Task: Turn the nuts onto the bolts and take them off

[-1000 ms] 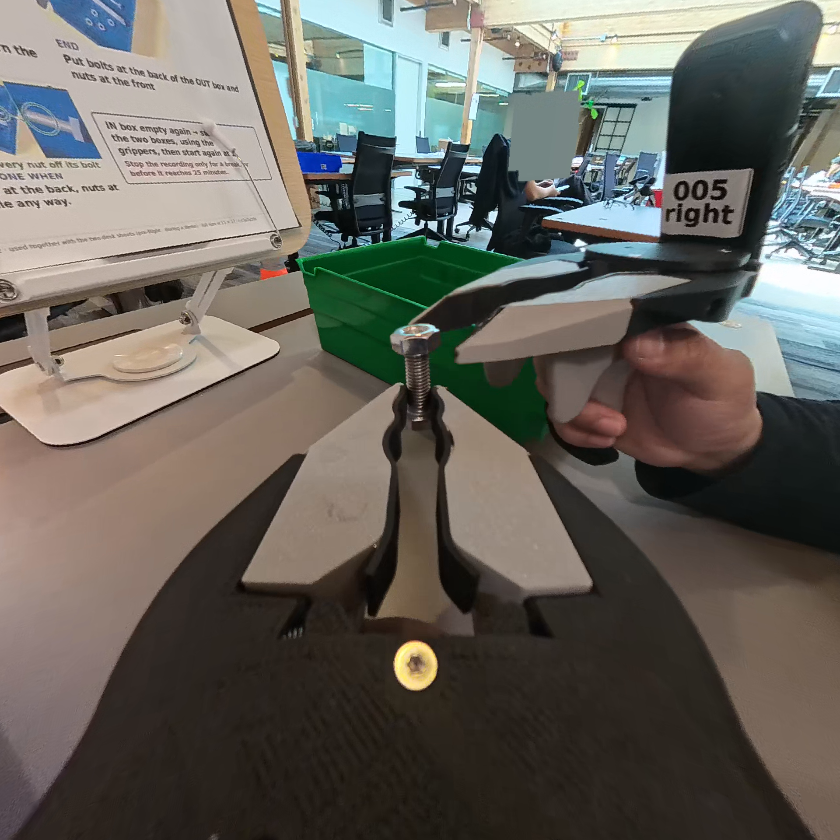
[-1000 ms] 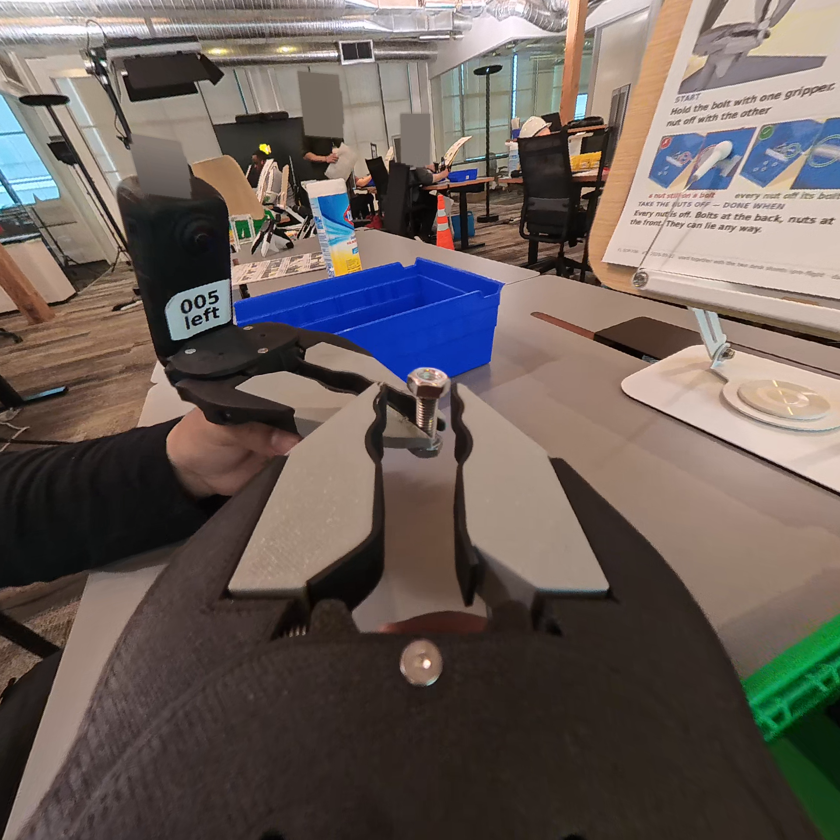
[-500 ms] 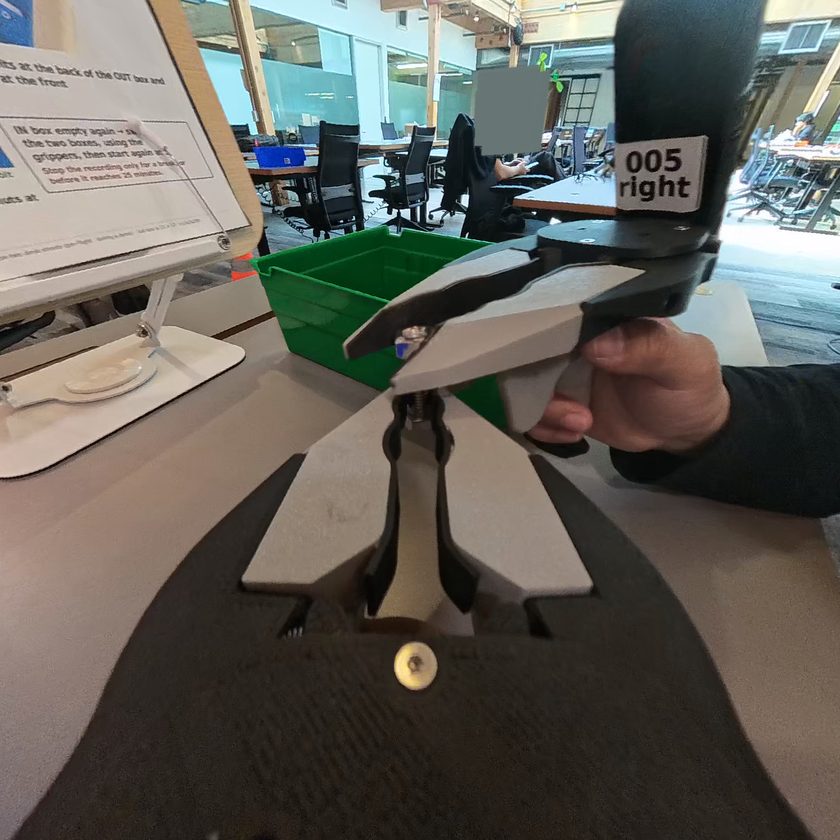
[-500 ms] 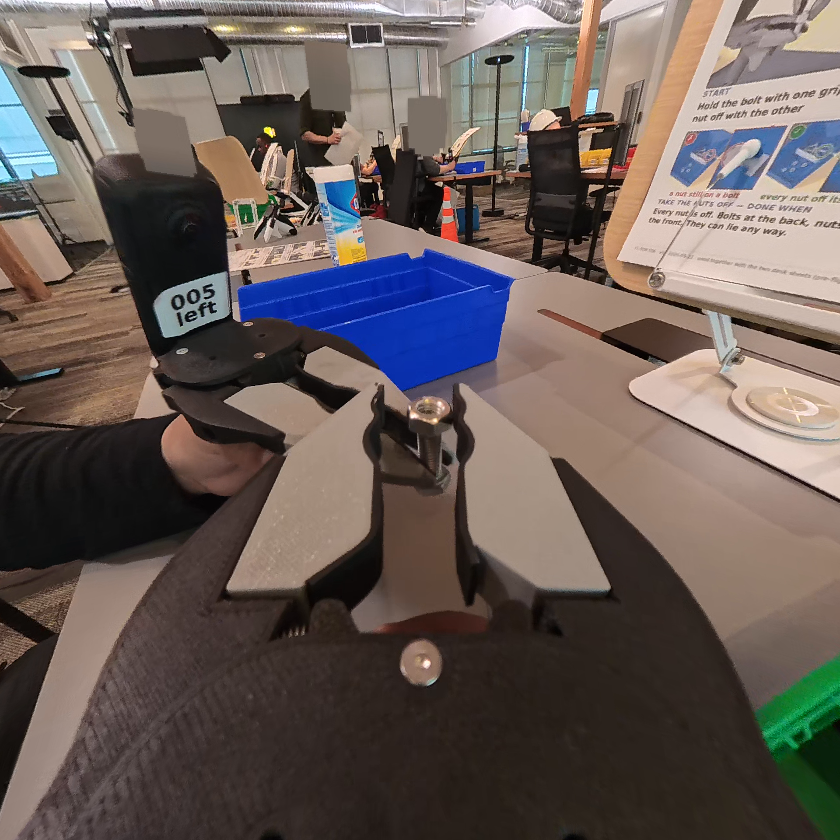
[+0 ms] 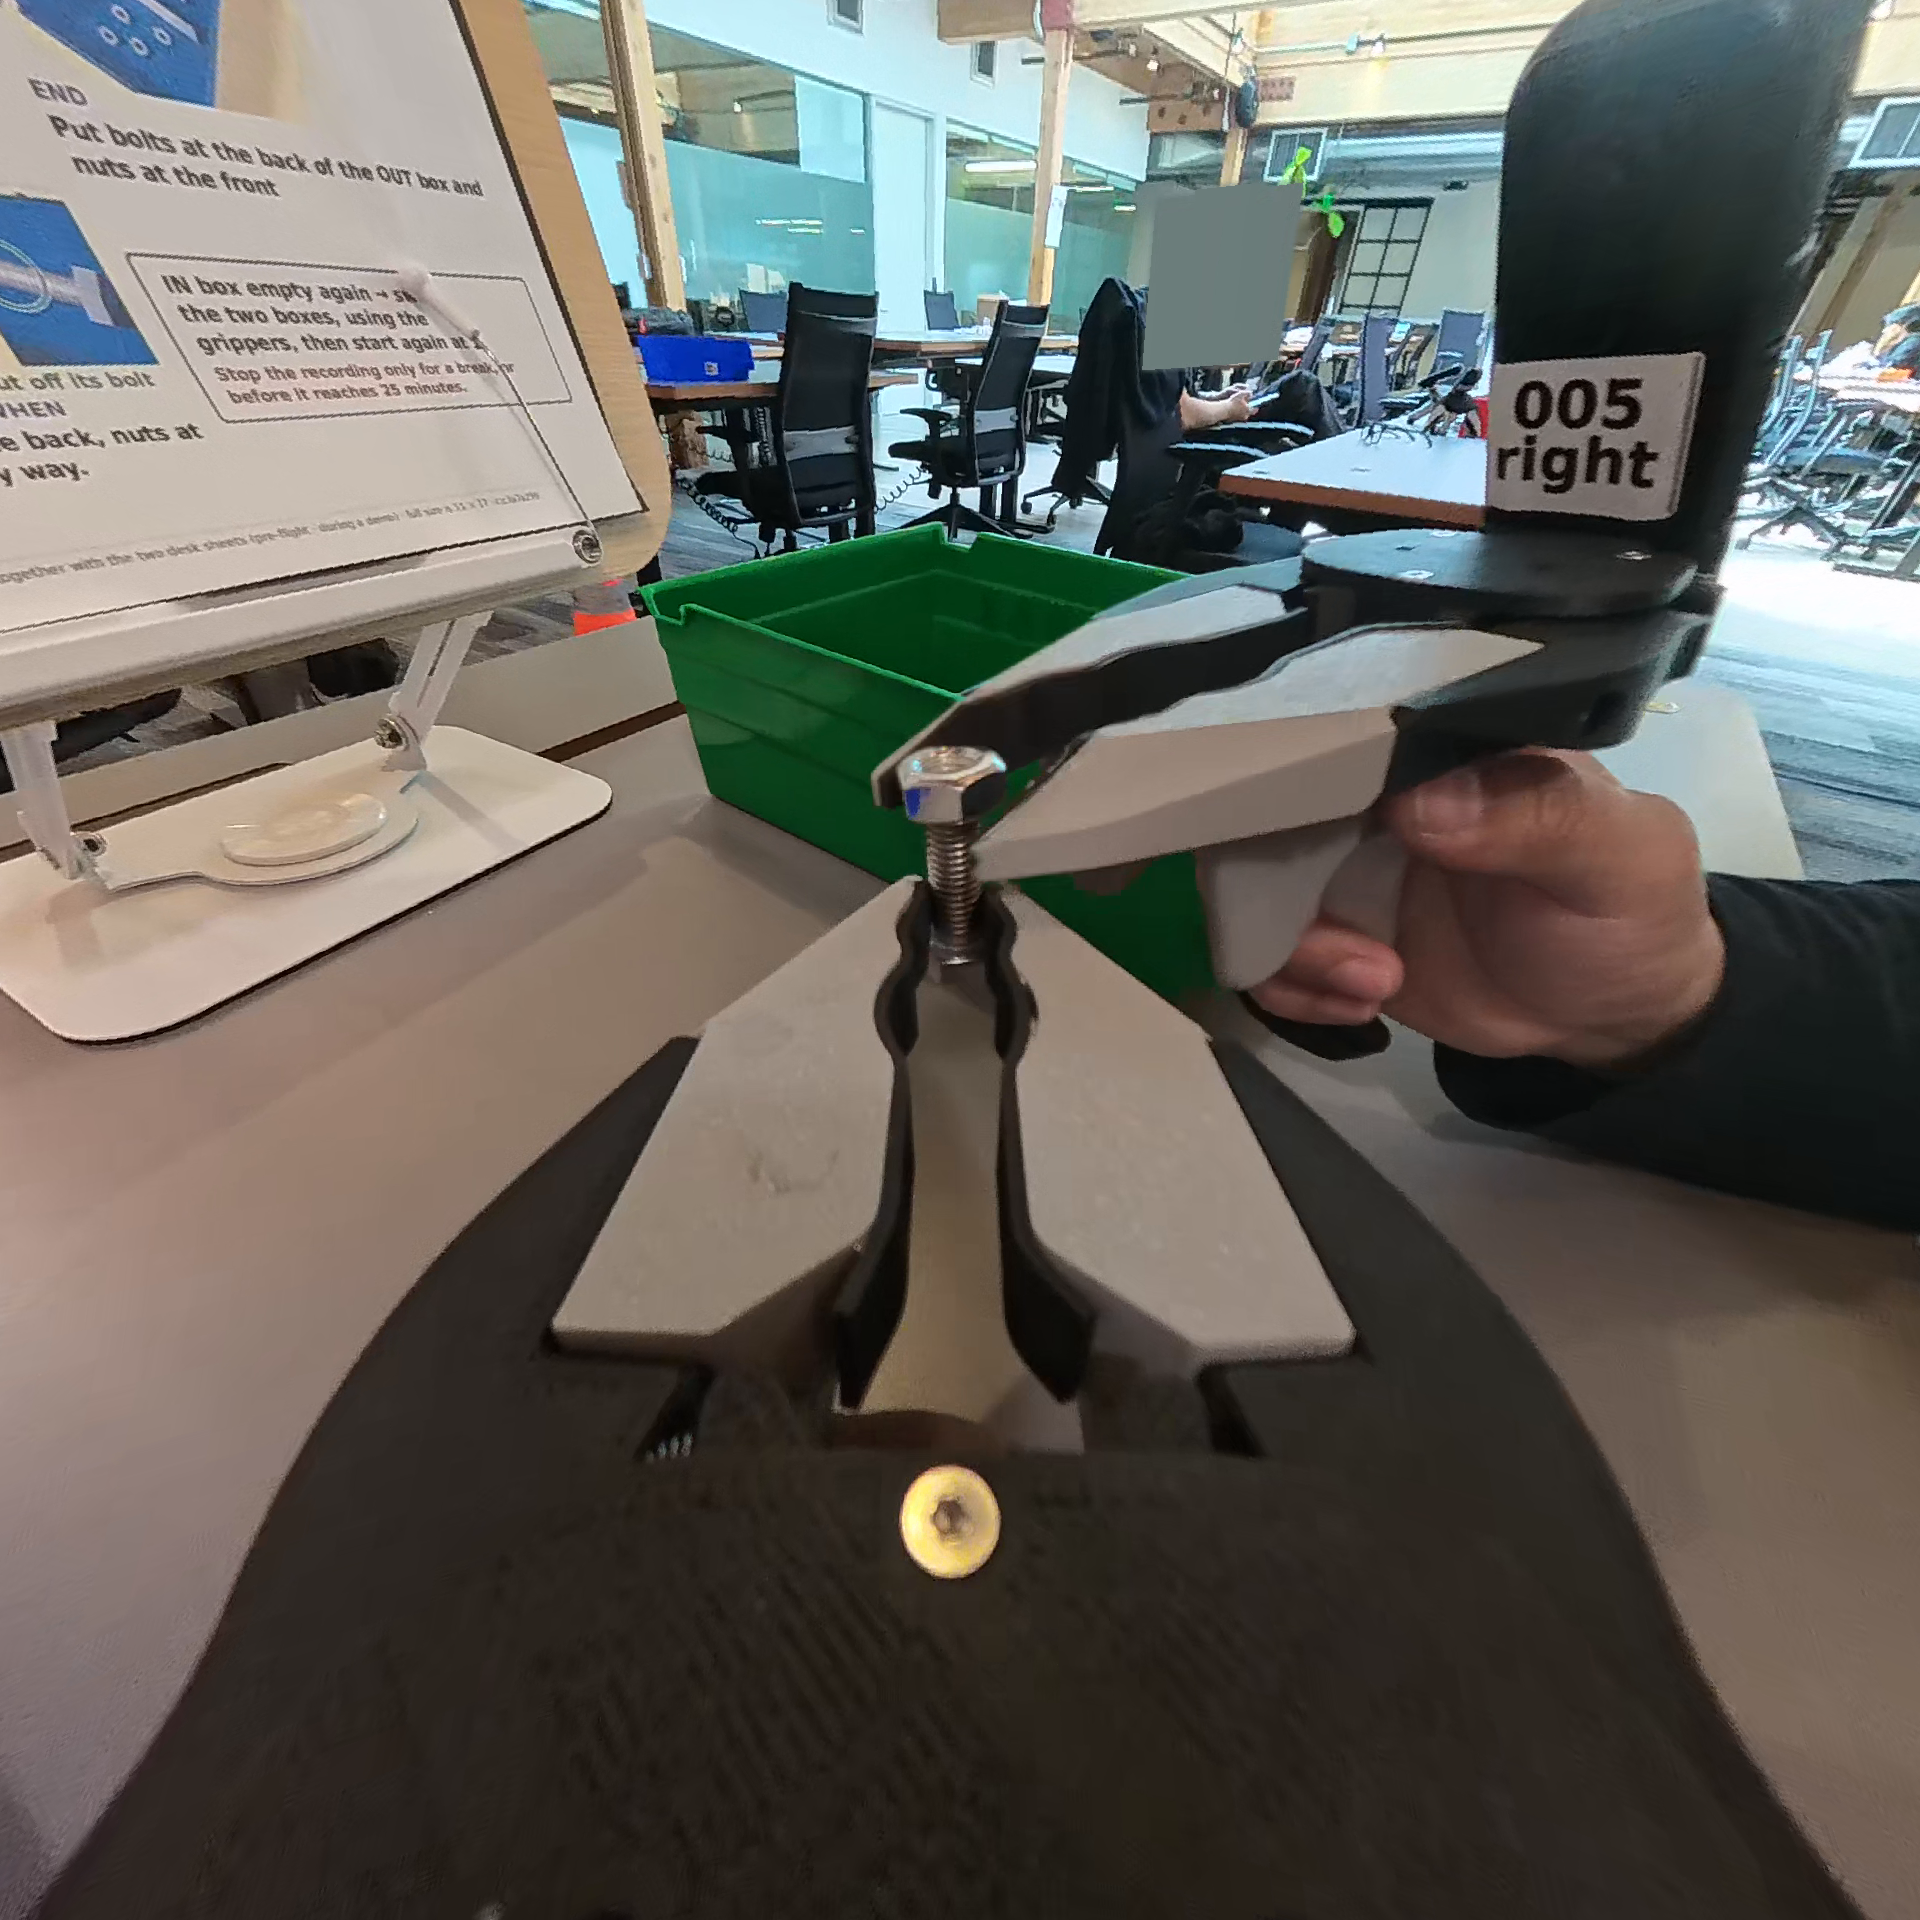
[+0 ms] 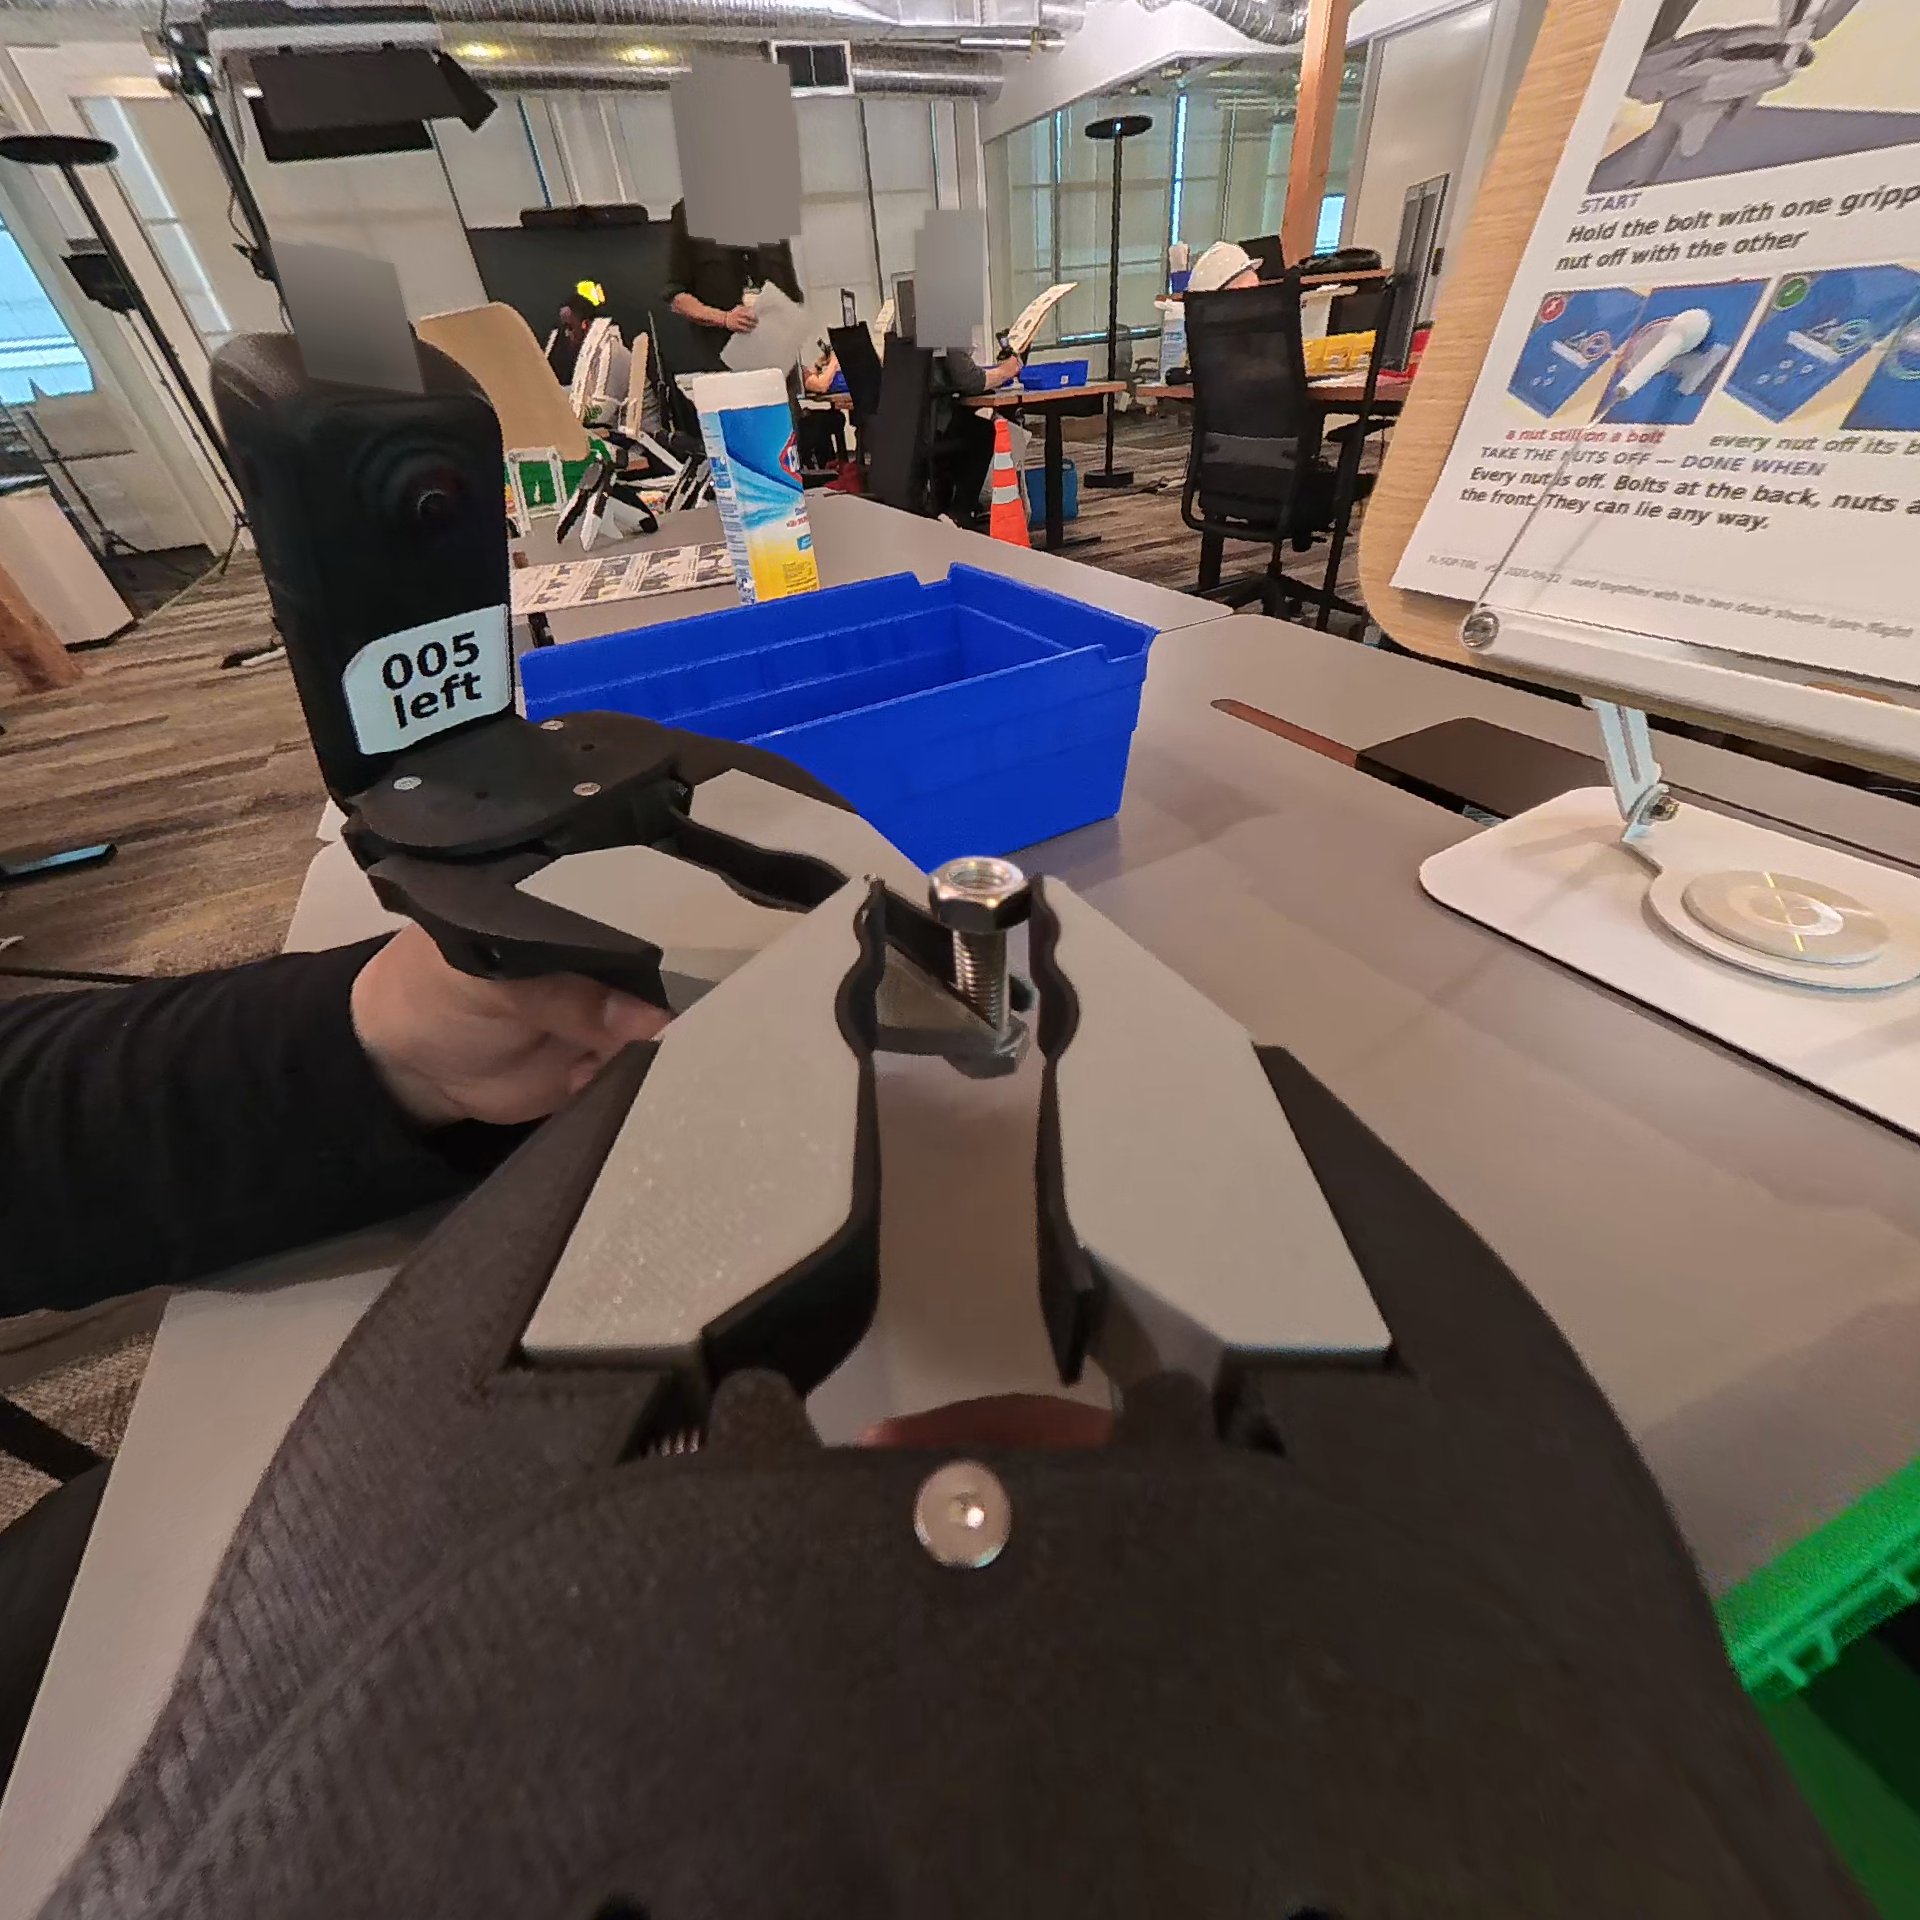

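In the left wrist view, an instruction sheet on a white stand [image 5: 301, 831] is filling the upper left of the frame, and a green bin [image 5: 831, 665] is sitting at centre, behind the work. At mid-frame the left gripper [image 5: 954, 935] is pinching the lower end of an upright bolt [image 5: 951, 873], its fingers nearly together around the head. From the right side of the frame the right gripper [image 5: 940, 795] is reaching in, held by a hand [image 5: 1507, 914], and its tips are closing narrowly on the nut [image 5: 951, 784] at the very top of the threads.

In the right wrist view, the left gripper [image 6: 966, 1029] is coming in from the left, a blue bin [image 6: 914, 707] is standing at upper centre, and the right gripper [image 6: 982, 914] is flanking the nut [image 6: 979, 894] at mid-frame, with the bolt [image 6: 977, 966] hanging below it.

The nut seems to be sitting on only the last threads, so it is probably about to come free or has just been started. A tilt of the right gripper could cross-thread it. A loose squeeze could let it drop to the table [image 5: 312, 1143] and roll. If the left hold is slack, the bolt may spin along with it.
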### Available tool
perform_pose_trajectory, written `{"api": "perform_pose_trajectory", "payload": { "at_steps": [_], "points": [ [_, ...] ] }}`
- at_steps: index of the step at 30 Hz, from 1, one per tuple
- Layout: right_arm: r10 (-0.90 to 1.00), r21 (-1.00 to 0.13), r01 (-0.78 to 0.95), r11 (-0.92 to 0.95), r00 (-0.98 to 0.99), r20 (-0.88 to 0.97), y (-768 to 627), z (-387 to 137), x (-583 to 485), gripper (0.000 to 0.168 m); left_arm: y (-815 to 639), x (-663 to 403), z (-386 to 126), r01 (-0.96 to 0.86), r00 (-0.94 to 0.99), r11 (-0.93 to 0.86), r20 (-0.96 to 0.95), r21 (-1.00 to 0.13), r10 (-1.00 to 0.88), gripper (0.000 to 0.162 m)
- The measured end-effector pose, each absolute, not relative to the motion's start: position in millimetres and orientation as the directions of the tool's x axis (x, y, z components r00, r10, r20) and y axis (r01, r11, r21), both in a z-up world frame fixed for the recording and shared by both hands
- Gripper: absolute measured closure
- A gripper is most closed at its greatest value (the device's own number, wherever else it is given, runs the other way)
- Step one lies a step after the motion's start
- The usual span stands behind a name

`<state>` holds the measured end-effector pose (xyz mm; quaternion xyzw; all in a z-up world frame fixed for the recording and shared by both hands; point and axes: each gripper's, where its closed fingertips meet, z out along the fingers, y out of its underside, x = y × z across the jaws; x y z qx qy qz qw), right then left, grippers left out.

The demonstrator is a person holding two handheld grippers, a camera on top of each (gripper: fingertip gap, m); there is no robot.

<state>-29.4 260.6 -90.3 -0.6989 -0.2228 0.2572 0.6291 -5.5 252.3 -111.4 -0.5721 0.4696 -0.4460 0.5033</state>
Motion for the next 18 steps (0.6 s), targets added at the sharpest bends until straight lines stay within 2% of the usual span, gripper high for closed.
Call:
{"api": "perform_pose_trajectory", "payload": {
  "at_steps": [11, 18],
  "points": [
    [0.626, -0.995, 0.056, -0.08, 0.779, -0.006, 259.3, -90.2, -33.6, 0.152, 240.5, -1.7, -113.5, -0.109, 0.112, -0.038, 0.025, -0.993, -0.993, 0.156],
    [0.595, -0.999, -0.039, 0.027, 0.803, -0.015, 253.6, -60.4, -16.1, 0.152, 244.3, -0.7, -122.1, -0.143, 0.125, -0.042, 0.024, -0.989, -0.992, 0.156]
  ]
}}
